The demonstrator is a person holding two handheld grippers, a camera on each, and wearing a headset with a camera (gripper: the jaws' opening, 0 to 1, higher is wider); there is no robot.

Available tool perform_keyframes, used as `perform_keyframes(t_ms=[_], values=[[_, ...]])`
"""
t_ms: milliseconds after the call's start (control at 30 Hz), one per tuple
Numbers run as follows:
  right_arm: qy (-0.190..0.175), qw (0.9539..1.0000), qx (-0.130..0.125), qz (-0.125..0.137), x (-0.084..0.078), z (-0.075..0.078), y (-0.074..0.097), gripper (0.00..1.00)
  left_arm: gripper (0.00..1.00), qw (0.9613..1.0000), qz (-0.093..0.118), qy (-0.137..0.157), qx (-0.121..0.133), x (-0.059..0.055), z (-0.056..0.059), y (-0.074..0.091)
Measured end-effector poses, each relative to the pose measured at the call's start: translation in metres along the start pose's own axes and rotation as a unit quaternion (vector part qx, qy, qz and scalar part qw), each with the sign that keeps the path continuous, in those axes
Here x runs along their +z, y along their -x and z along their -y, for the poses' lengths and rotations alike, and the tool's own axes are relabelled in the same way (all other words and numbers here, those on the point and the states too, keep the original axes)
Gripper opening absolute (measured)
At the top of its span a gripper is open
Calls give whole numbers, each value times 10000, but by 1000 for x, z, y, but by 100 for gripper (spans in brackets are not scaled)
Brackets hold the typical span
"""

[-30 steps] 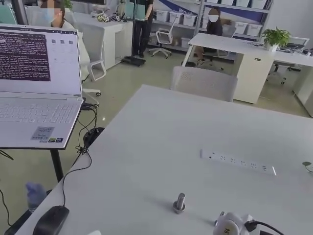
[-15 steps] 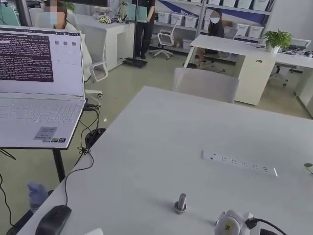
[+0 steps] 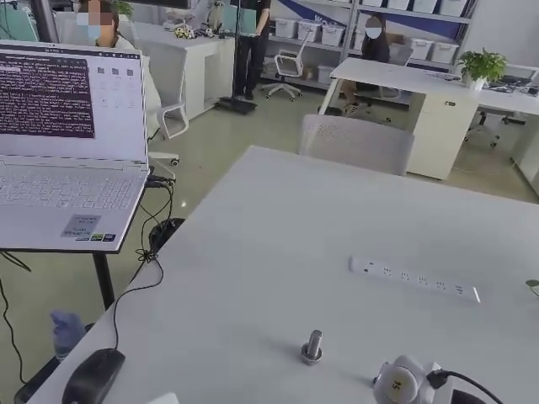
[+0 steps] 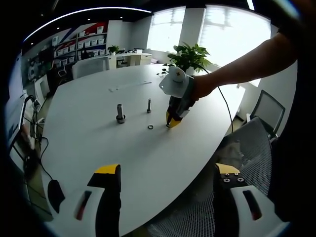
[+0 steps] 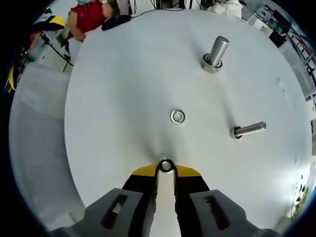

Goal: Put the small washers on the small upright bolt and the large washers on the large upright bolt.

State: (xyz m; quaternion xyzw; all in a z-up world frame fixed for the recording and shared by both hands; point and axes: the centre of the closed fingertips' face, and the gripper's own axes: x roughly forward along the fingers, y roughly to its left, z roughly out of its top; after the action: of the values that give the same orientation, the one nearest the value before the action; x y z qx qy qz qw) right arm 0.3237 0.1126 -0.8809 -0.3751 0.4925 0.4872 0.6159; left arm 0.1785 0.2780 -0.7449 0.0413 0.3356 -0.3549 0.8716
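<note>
In the right gripper view my right gripper (image 5: pixel 166 170) is shut on a small washer (image 5: pixel 166 165) held at its fingertips, low over the white table. Beyond it a loose washer (image 5: pixel 177 117) lies flat. Further off stand the large bolt (image 5: pixel 216 53) and the thinner small bolt (image 5: pixel 249 129), both bare. In the left gripper view my left gripper (image 4: pixel 168 197) hangs open over the table's near edge with nothing between its jaws. That view also has the right gripper (image 4: pixel 171 123) tip-down beside the loose washer (image 4: pixel 150 127), near the large bolt (image 4: pixel 120 113) and small bolt (image 4: pixel 148 105). The head view has the large bolt (image 3: pixel 312 347).
A white power strip (image 3: pixel 413 279) lies behind the bolt. An open laptop (image 3: pixel 67 151) stands on a stand at the left, with a black mouse (image 3: pixel 93 376) at the table's corner. A grey chair (image 3: pixel 354 143) sits at the far edge; a mesh chair (image 4: pixel 232 158) is near the left gripper.
The head camera has shifted slightly. Nothing on the table has visibly moved.
</note>
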Motion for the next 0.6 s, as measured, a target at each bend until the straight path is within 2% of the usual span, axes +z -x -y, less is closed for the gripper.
perform_keyframes(t_ms=[333,533,600], values=[[-101,9999,-1,8,-5,6,12,13,76,10000,-6,13,-22,-1,2,-4],[-139,9999,-43,54,-4,15,27,13,76,10000,60,36,-7,3,1,-6],[-231,9996,8,139,-1,18,32,13,76,10000,48,12,2,4,0,-7]])
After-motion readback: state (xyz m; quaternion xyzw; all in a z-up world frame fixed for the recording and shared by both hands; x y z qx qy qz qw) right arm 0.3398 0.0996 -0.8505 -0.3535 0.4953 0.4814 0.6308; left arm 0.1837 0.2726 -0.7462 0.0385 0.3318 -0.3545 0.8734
